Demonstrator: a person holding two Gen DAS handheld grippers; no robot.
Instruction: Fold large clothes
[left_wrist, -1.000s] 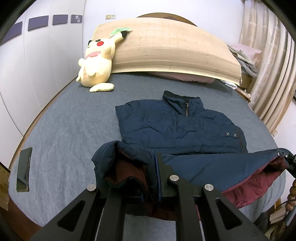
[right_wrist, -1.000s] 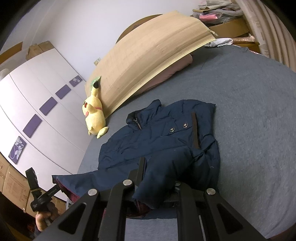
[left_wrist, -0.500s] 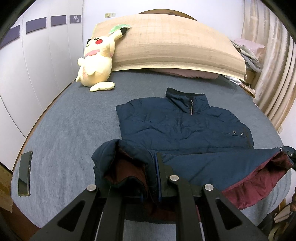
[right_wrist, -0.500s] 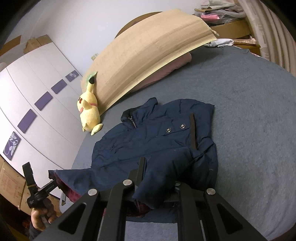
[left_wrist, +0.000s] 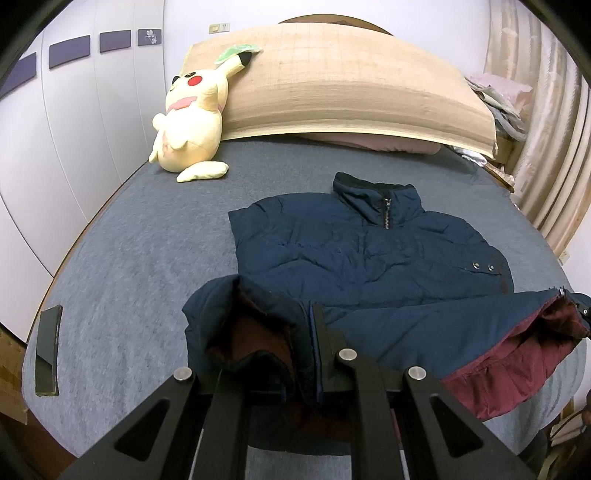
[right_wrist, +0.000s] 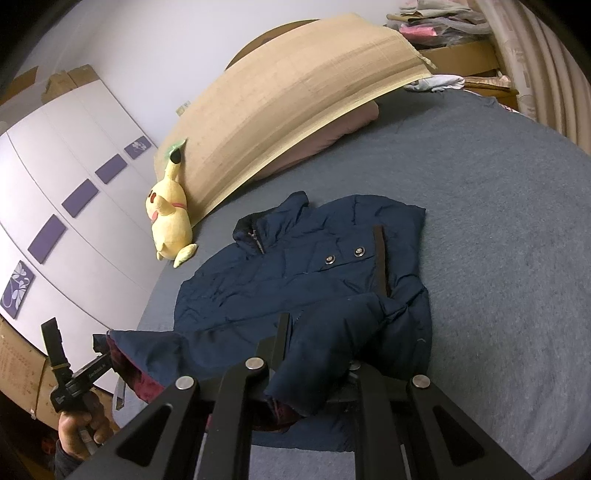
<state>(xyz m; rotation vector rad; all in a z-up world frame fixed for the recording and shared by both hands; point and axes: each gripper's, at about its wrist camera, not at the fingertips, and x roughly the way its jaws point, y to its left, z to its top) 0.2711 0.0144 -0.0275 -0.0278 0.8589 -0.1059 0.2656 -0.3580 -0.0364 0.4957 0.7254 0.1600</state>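
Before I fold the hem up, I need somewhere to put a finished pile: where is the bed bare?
The grey bed is bare right of the jacket, and between its collar and the plush toy. The near edge is crowded: the left tool and right tool grip the lifted hem there, and a dark flat object lies at the left edge.

Quilted matt cloth jacket (left_wrist: 369, 258) lies on a coarse woven cloth bedsheet (left_wrist: 147, 240).
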